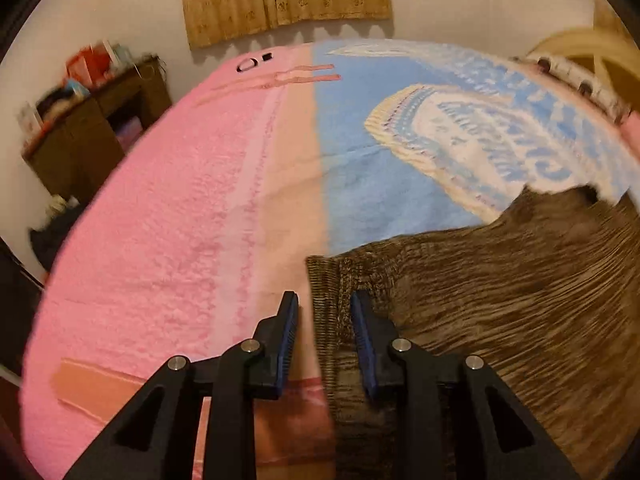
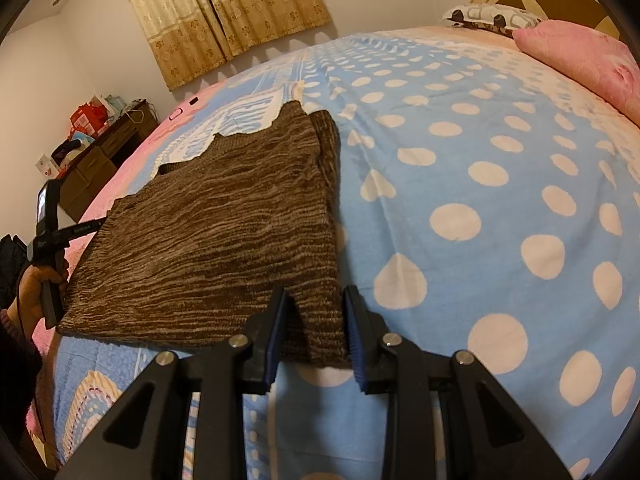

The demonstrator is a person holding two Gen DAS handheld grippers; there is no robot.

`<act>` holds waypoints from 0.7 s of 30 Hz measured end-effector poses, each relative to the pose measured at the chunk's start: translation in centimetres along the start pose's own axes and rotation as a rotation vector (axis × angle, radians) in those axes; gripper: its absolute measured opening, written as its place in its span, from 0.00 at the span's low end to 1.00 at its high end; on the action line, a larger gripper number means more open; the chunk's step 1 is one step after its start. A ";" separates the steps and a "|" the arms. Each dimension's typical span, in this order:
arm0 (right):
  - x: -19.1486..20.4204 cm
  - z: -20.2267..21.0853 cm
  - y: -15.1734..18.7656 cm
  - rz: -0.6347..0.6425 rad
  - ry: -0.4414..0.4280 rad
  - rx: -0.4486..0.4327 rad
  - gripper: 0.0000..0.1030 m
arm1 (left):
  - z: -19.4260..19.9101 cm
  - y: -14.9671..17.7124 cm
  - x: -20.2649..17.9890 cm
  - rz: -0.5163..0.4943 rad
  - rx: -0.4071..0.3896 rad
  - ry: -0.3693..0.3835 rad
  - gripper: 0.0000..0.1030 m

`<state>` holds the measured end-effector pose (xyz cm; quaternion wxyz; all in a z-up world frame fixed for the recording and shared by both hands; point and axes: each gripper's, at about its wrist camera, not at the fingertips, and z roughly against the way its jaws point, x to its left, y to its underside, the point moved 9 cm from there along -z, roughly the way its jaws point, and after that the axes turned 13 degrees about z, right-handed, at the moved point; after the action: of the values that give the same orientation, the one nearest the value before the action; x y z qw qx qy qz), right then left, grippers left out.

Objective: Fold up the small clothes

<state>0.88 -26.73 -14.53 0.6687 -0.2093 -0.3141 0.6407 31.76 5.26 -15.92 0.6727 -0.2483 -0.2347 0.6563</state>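
Both claws angle downward over the bed (image 2: 500, 128), the right claw (image 2: 314, 322) pinching the brown knit sweater's (image 2: 224, 216) corner, the left claw (image 1: 325, 320) spread astride its edge.

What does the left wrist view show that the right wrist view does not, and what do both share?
Only the left wrist view shows the broad pink towel and the left gripper close up, its jaws straddling the sweater's edge.

Only the right wrist view shows the polka-dot sheet, the pink pillow, the right gripper around the sweater's near corner, and a hand holding the other tool.

Both show the brown sweater on the bed, the curtain and the dark wooden cabinet.
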 end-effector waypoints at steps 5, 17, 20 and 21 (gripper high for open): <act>-0.2 0.1 0.0 -0.015 -0.017 -0.004 0.31 | -0.5 -0.9 6.1 0.097 -0.017 -0.182 0.21; 0.0 1.3 -0.4 -0.057 -0.009 -0.057 0.39 | 9.5 3.8 -0.9 0.165 -0.014 0.330 0.23; -0.2 3.2 -1.4 -0.063 0.014 -0.122 0.39 | 10.7 6.9 -3.2 0.117 0.015 0.347 0.35; 0.1 3.6 -1.8 -0.053 0.012 -0.131 0.39 | 10.6 7.9 -3.9 0.095 0.025 0.337 0.49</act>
<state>-0.25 -27.27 -10.74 0.6722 -0.2480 -0.3567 0.5995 18.79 1.79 -12.83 0.6739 -0.3572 -0.0984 0.6392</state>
